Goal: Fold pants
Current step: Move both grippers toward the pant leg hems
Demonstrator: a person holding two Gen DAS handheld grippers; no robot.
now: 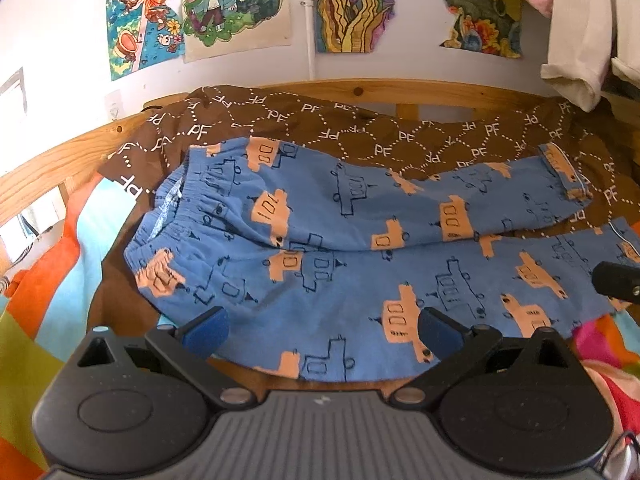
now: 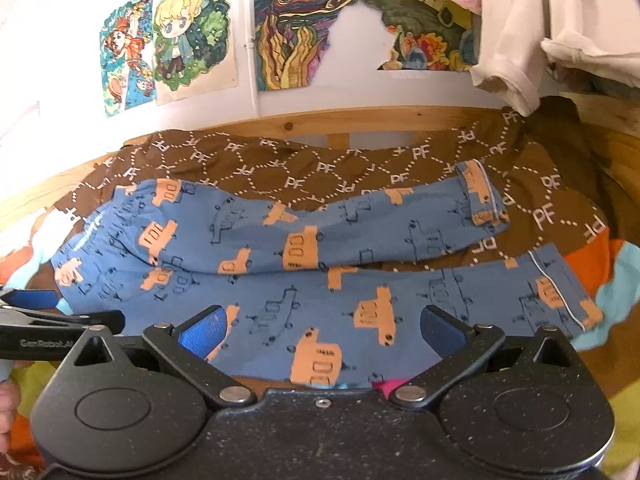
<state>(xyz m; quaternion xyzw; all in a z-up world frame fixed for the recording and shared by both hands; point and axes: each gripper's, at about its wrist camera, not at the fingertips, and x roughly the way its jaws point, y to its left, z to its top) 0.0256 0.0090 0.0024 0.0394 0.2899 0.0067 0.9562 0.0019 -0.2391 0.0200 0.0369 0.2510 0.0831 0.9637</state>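
Observation:
Blue pants (image 1: 320, 256) with orange truck prints lie spread flat on a brown cloth (image 1: 360, 128), waistband at the left, both legs running right. They also show in the right wrist view (image 2: 320, 272). My left gripper (image 1: 322, 334) is open just above the near edge of the near leg, close to the waist end. My right gripper (image 2: 322, 332) is open above the near leg's middle. The right gripper's tip (image 1: 616, 282) shows at the right edge of the left wrist view. The left gripper's fingers (image 2: 60, 320) show at the left of the right wrist view.
A wooden bed rail (image 1: 420, 90) runs behind the brown cloth (image 2: 300, 168). Colourful bedding (image 1: 52, 272) lies to the left and near right. Pale clothes (image 2: 540, 40) hang at the upper right. Posters (image 2: 304, 28) cover the wall.

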